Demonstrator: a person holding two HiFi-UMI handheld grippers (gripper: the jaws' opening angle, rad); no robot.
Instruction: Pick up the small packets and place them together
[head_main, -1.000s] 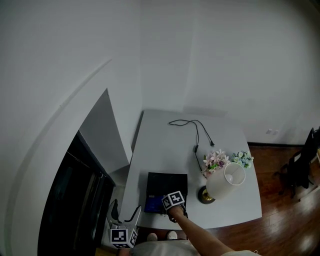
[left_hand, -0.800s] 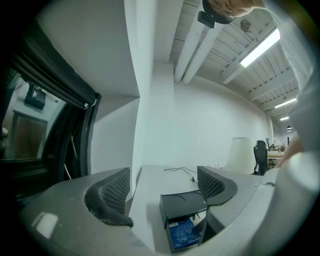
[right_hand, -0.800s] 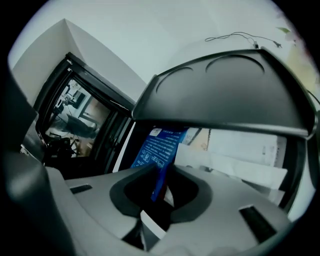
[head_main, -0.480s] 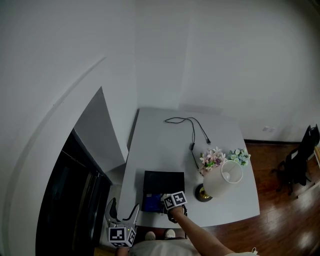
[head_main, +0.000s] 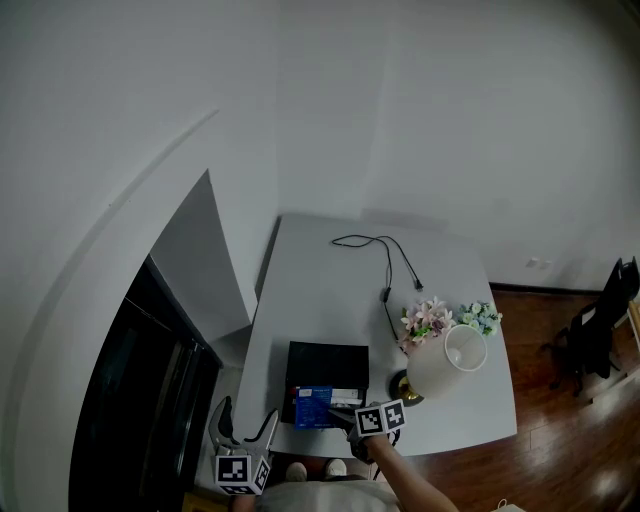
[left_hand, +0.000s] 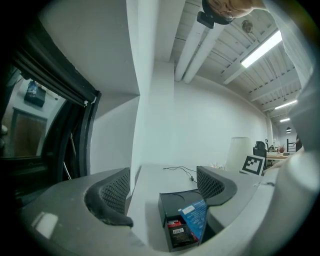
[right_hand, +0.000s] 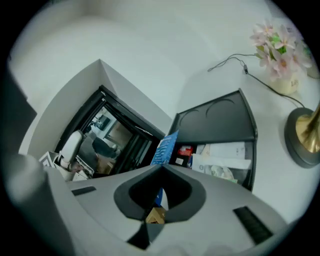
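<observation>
A black open box (head_main: 328, 362) sits near the table's front edge and holds several small packets: a red-and-black one (right_hand: 184, 150) and white ones (right_hand: 223, 152). My right gripper (head_main: 349, 412) is shut on the edge of a blue packet (head_main: 313, 405), which stands up from the jaw tips (right_hand: 164, 146) over the box's near left corner. In the left gripper view the same blue packet (left_hand: 195, 218) leans in the box (left_hand: 176, 200) beside a red-and-black packet (left_hand: 178, 233). My left gripper (left_hand: 162, 187) stays open and empty, off the table's front left corner (head_main: 240, 428).
A white-shaded lamp on a brass base (head_main: 447, 360) stands right of the box, with two small flower pots (head_main: 428, 320) behind it. A black cable (head_main: 385, 262) lies across the far half of the table (head_main: 320, 290). A dark glass panel (head_main: 140, 400) runs along the left.
My right gripper has closed on the blue packet and drawn back to the right toward the front edge, tipping the packet up out of the box. The left gripper has stayed put.
</observation>
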